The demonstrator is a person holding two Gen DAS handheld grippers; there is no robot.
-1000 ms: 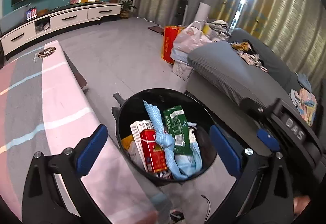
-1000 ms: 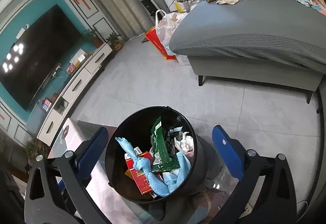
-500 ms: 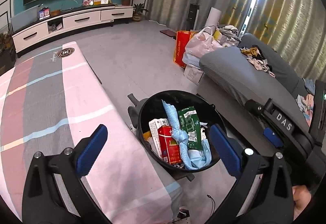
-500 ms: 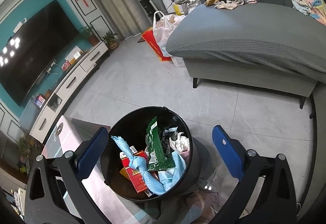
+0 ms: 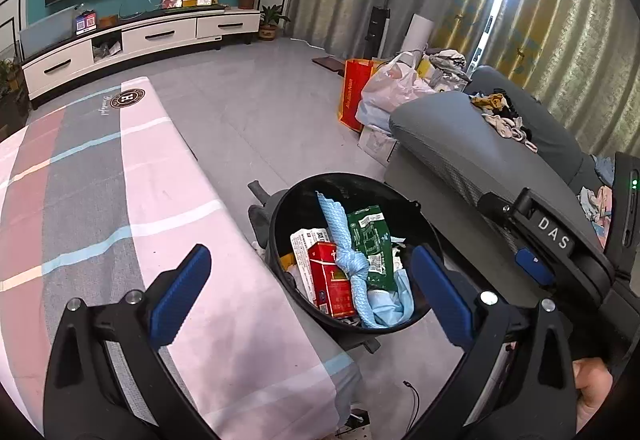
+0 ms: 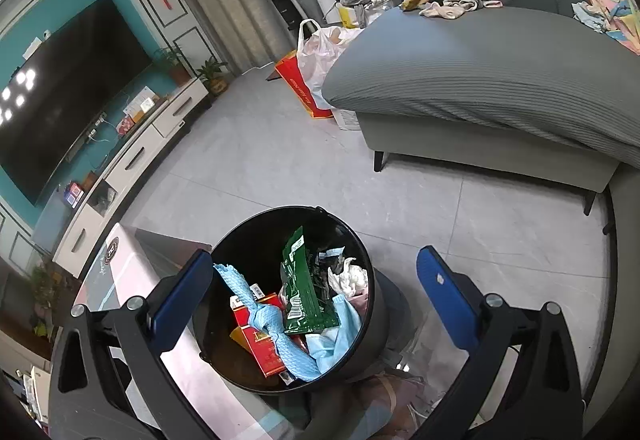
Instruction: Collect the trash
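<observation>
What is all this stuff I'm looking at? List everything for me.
bin: 1, black, on the floor beside the table
cloth: 1, light blue, knotted, in the bin
red box: 1, red, in the bin
wrapper: 1, green, in the bin
tissue: 1, white, crumpled, in the bin
table: 1, pink and grey striped cover, left of the bin
sofa: 1, grey, clothes on top
red bag: 1, red, by the sofa's end
plastic bag: 1, whitish, beside the red bag
TV: 1, black, on the teal wall
cabinet: 1, white, under the TV
left gripper: 1, black with blue pads, open, empty
right gripper: 1, same, open above the bin
</observation>
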